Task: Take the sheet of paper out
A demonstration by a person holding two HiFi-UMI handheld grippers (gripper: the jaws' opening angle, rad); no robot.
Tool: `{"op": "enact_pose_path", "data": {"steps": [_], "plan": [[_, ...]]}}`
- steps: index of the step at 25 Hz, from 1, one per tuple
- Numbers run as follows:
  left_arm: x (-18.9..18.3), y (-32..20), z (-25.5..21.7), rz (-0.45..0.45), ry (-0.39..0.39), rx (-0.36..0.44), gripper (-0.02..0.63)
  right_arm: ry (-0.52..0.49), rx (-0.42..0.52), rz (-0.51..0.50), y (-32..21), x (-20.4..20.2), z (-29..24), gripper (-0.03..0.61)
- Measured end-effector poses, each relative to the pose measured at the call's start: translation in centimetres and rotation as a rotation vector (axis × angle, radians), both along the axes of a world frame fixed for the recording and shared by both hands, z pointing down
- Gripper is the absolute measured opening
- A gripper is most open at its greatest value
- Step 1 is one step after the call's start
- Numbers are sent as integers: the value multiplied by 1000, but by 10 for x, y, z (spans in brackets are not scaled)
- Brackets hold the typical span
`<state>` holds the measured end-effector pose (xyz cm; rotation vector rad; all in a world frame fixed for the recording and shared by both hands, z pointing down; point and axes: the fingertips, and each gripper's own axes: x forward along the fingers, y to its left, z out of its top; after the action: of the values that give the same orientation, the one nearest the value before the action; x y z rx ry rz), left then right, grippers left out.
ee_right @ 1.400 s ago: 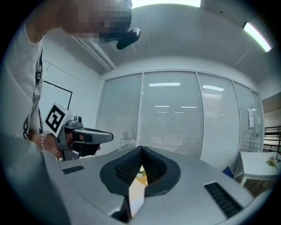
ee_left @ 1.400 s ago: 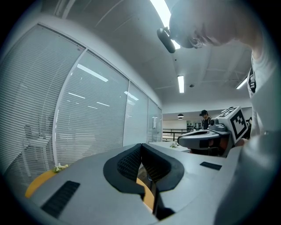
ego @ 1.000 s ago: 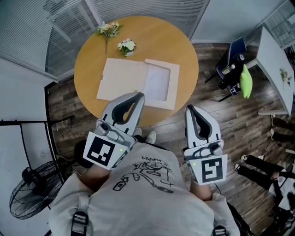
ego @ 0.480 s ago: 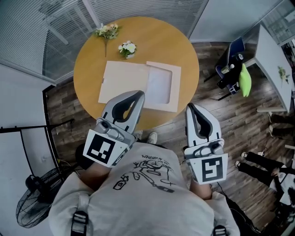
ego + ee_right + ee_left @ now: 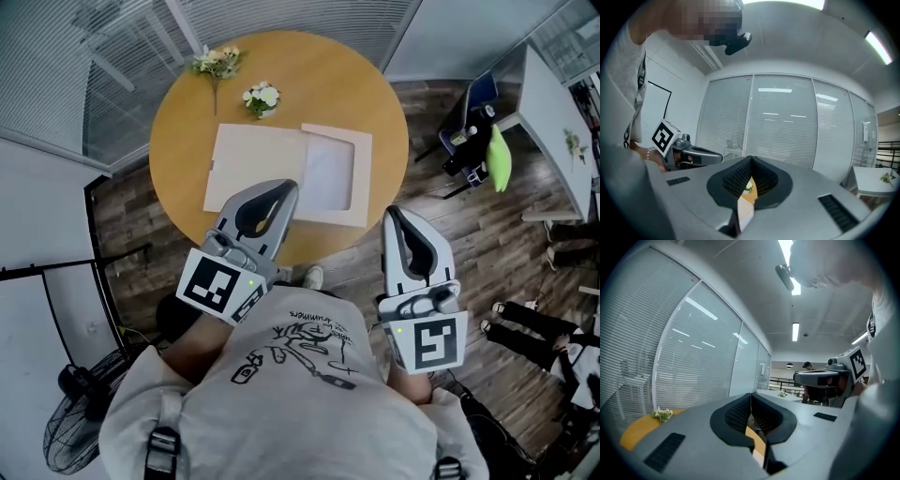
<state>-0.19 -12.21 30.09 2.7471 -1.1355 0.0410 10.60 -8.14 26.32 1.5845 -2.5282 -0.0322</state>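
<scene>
White sheet [image 5: 325,174] lying flat inside beige folder [image 5: 251,169].

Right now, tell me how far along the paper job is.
Nothing looks done: the white sheet lies inside the beige folder on the round table. In hand: nothing; the left gripper and right gripper are both shut and empty. Left: reach in, grip the sheet, pull it out.

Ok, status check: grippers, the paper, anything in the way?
Left gripper, right gripper shut, empty, at near edge of table. Sheet of paper in tan folder, untouched. Flowers far side, not in the way.
</scene>
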Motion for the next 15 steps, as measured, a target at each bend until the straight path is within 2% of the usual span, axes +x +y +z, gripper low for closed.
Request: {"op": "enact_pose_path", "data": {"steps": [9,15], "plan": [[-3,-15,43,2,-29,-56,21,6,-9,6,-5,-5,3,8],[-2,-20,65,4,-37,-89,23,-26,-1,2,-6,-9,0,8]]}}
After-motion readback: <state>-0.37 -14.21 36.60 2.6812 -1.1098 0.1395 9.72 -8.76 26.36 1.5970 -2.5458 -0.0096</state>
